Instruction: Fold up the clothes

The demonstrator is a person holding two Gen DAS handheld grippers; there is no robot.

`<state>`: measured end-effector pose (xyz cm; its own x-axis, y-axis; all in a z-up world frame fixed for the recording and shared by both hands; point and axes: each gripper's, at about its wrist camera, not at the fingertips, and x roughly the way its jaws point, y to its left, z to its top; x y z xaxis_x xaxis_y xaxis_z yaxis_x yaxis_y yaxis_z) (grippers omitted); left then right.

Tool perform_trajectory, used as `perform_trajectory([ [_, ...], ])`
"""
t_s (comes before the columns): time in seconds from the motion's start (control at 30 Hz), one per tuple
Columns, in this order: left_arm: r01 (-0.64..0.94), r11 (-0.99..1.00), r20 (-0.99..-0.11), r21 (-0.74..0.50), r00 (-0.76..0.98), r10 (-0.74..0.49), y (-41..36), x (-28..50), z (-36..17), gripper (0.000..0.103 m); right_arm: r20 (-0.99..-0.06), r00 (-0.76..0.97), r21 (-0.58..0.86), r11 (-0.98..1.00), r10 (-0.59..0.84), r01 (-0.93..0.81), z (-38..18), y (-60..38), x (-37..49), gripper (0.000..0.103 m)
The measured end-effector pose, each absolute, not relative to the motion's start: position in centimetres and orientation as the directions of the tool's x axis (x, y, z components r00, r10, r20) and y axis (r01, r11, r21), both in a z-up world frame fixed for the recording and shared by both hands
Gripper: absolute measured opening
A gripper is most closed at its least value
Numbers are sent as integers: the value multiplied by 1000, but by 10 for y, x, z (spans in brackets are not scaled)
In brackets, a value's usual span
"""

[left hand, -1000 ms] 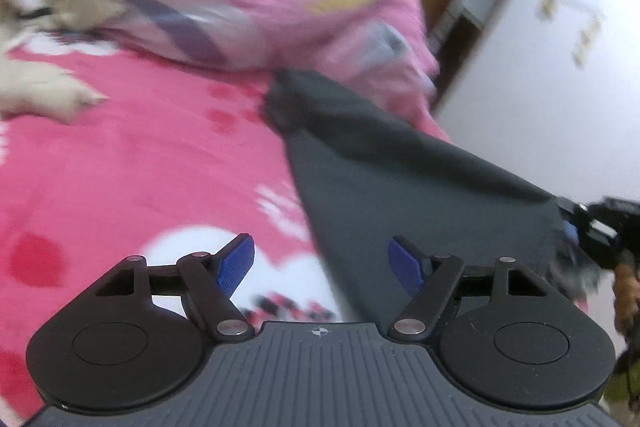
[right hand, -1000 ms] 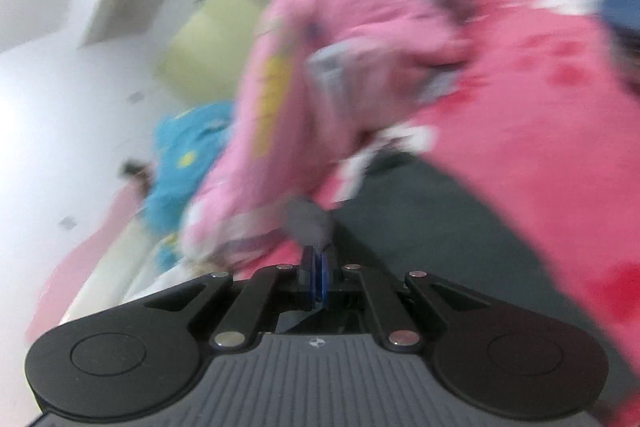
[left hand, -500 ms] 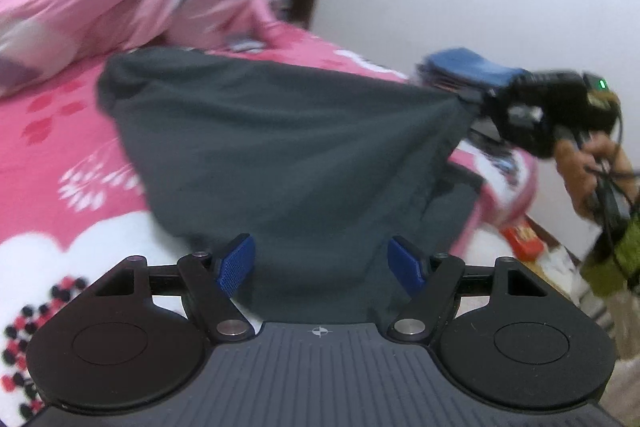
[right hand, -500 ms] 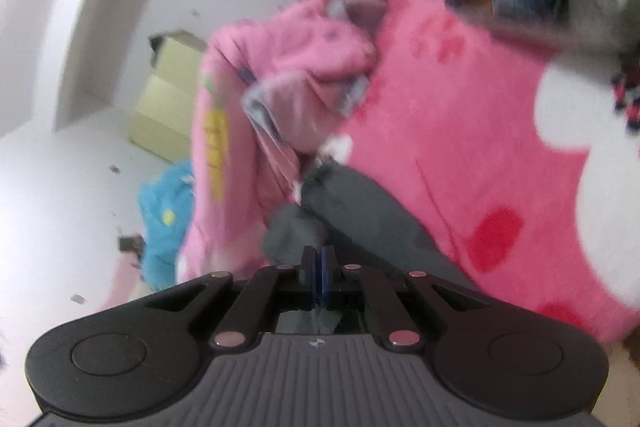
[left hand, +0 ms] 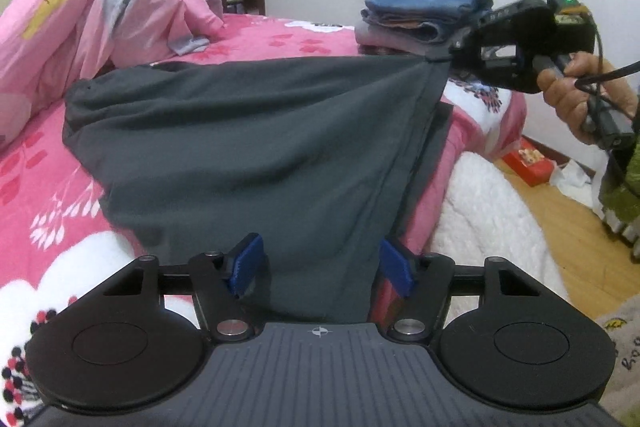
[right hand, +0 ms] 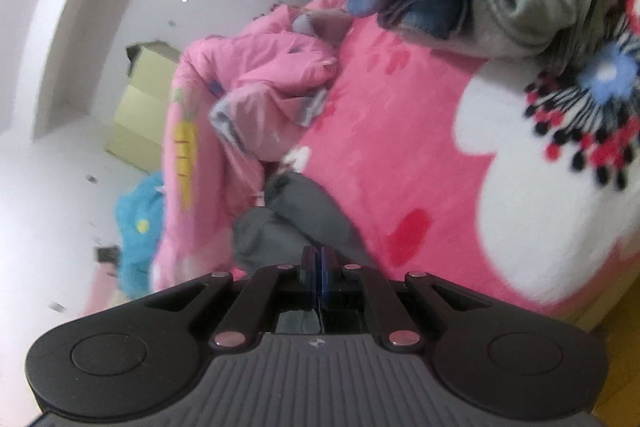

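A dark grey garment (left hand: pixel 248 147) is stretched over the pink bed, one corner lifted. My right gripper (right hand: pixel 319 267) is shut on that corner; it also shows in the left wrist view (left hand: pixel 448 57), holding the cloth up at the right. The garment (right hand: pixel 296 219) trails away below the shut fingers. My left gripper (left hand: pixel 322 265) is open, its blue pads (left hand: pixel 248 265) on either side of the garment's lower edge, with cloth lying between them.
A pink floral blanket (left hand: pixel 48 187) covers the bed. A crumpled pink quilt (left hand: pixel 100 15) lies at the far left. A stack of folded clothes (left hand: pixel 424 13) sits at the bed's far corner. A white fluffy cover (left hand: pixel 488 207) and wooden floor (left hand: pixel 560 219) are to the right.
My left gripper swung right and moved in over the garment's lower edge, staying open. My right gripper lifted its held corner up and toward the folded stack, stretching the cloth.
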<state>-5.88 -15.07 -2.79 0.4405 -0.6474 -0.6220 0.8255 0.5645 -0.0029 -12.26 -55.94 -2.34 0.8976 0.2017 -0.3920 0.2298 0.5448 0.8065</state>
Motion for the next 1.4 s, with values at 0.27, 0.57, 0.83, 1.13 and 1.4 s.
perform_trajectory([
  [0.27,815,578,-623,-33,435,-650,-139,-63,-28,65,-513,851,720,594,110,357,-40,-561,-132,6],
  [0.57,766,625,-601,-150,431,-673,-116,-53,-27,66,-466,884,522,822,49,229,16,-499,-147,11],
  [0.83,609,730,-600,-310,470,-647,-75,-31,-31,66,-610,728,33,927,314,-372,1,-311,-126,28],
  [1.13,564,745,-573,-356,498,-651,-51,-35,-32,66,-689,713,-342,808,131,-479,-39,-231,-113,5],
  [1.4,567,737,-558,-368,499,-663,-48,-37,-34,66,-652,721,-247,834,234,-494,-19,-223,-126,5],
])
